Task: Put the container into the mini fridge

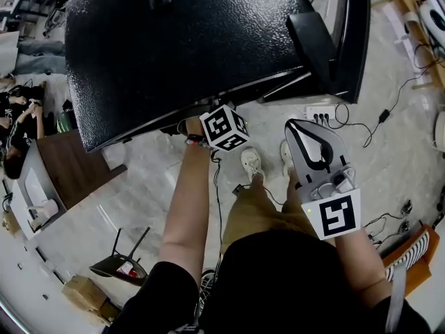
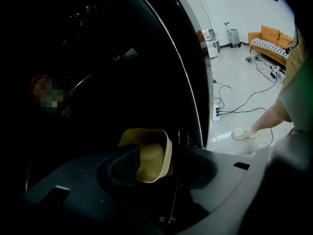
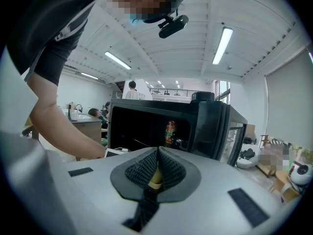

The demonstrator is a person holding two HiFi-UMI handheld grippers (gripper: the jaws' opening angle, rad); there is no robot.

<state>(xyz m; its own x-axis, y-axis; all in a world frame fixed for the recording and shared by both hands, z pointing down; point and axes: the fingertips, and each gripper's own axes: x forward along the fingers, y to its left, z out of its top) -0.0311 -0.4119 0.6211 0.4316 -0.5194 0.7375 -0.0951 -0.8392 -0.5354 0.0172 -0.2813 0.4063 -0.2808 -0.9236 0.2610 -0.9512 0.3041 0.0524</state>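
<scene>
Head view looks steeply down on the black mini fridge [image 1: 188, 47], the biggest thing in sight, with its pebbled top filling the upper frame and its door [image 1: 332, 40] swung open at the right. It stands on a pale marble-patterned floor [image 1: 389, 165]. A brown wooden desk [image 1: 69, 165] stands at the left. The person's bare left arm [image 1: 186, 207] reaches forward under the fridge's front edge, so only the marker cube [image 1: 224, 127] of the left gripper shows here. The right gripper [image 1: 300, 129] is held apart from the fridge, above the person's pale sneakers [image 1: 252, 162].

In its own view, the left gripper [image 2: 164, 168] is inside the dark fridge cavity with its two black jaws standing wide apart. The yellow container [image 2: 152, 153] sits between them, open side up and tilted slightly. The pads do not visibly press on it. Whether it rests on a shelf cannot be made out in the dark. The fridge's pale door frame [image 2: 193, 58] curves past on the right.

The right gripper [image 3: 156, 170], seen in its own view, has its ribbed jaws closed together. A thin yellowish strip shows in the seam, too small to identify. Beyond it the fridge's open cavity holds a drink can [image 3: 170, 131].

A white power strip [image 1: 320, 113] lies on the floor beside the open door.
</scene>
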